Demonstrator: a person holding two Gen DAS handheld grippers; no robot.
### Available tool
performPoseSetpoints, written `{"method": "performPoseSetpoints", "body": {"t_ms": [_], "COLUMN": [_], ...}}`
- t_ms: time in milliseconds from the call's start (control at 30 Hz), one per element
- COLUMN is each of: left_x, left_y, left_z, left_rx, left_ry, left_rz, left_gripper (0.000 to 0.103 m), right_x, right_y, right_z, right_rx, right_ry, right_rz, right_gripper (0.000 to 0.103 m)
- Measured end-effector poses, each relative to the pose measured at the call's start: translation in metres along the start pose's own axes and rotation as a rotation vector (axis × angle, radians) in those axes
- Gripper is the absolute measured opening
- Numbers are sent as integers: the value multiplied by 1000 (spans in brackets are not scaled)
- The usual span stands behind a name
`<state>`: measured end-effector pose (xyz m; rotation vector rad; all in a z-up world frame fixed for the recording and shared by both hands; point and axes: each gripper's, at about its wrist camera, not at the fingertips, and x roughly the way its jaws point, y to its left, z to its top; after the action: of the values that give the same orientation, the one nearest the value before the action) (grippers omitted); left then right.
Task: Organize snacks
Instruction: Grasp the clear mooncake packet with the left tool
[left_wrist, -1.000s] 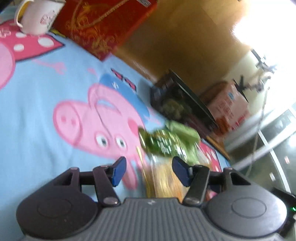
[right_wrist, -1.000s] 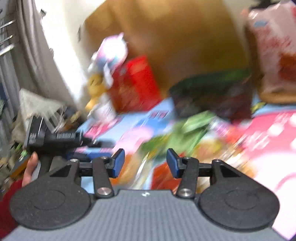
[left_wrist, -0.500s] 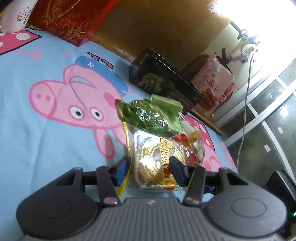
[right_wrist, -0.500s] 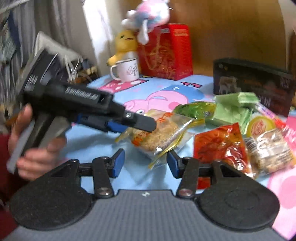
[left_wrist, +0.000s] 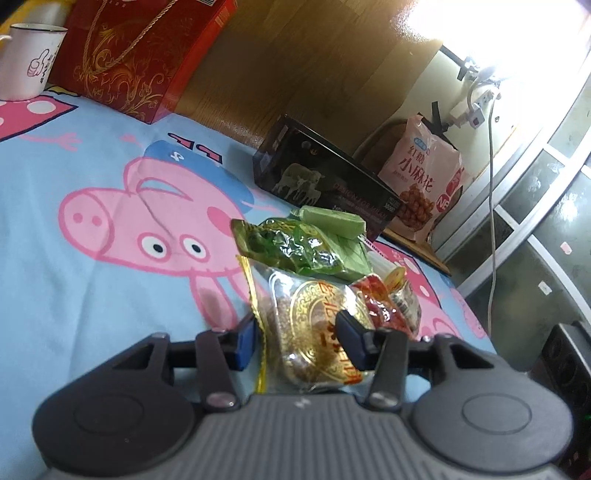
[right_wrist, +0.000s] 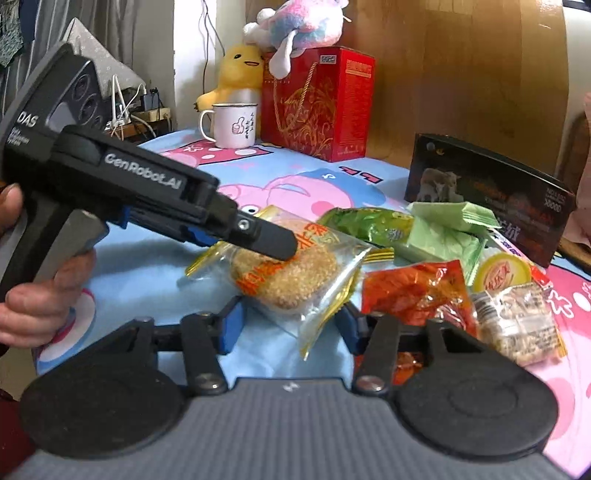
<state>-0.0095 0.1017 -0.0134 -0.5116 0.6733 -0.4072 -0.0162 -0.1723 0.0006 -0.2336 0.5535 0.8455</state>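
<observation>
on the blue cartoon-pig cloth (left_wrist: 92, 302) the snack pile sits much as it did half a second ago, but the left gripper (left_wrist: 295, 334) has pushed further in: the clear-wrapped sesame cake (left_wrist: 314, 328) now lies deeper between its blue-padded fingers, one pad on each side of the wrapper and still apart, not clamped. from the right wrist view the same left gripper (right_wrist: 273, 243) reaches across with its upper finger lying over the sesame cake (right_wrist: 288, 273), lower and closer on the packet than before, while the hand (right_wrist: 40, 291) grips its handle at the left edge. the right gripper (right_wrist: 288, 326) hangs just in front of the cake with its fingers spread, holding nothing; it has edged nearer, the wrapper's corner now between its tips. beside the cake lie a green bag (right_wrist: 365, 221), pale green packets (right_wrist: 447, 229), a red packet (right_wrist: 413, 291) and a small nut-bar packet (right_wrist: 517, 321). behind them stands a dark box (right_wrist: 491, 192), and farther back a red gift bag (right_wrist: 317, 107) and a white mug (right_wrist: 236, 125).
</observation>
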Motion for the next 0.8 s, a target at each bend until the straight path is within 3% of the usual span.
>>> {"method": "performPoseSetpoints", "body": {"t_ms": [167, 367, 800], "left_x": [0, 1, 2], "left_y": [-3, -6, -6], "left_z": [-1, -2, -2], "left_rx": [17, 35, 36], "left_ry": [-13, -13, -13], "left_rz": [9, 32, 32], "left_gripper": [44, 46, 46], "right_x": [-3, -4, -4], "right_y": [-2, -3, 2], "right_z": [0, 0, -1], "right_rx": [36, 49, 28], "right_ry": [-5, -1, 5], "right_rz": [6, 33, 15], "right_gripper": [46, 53, 56]}}
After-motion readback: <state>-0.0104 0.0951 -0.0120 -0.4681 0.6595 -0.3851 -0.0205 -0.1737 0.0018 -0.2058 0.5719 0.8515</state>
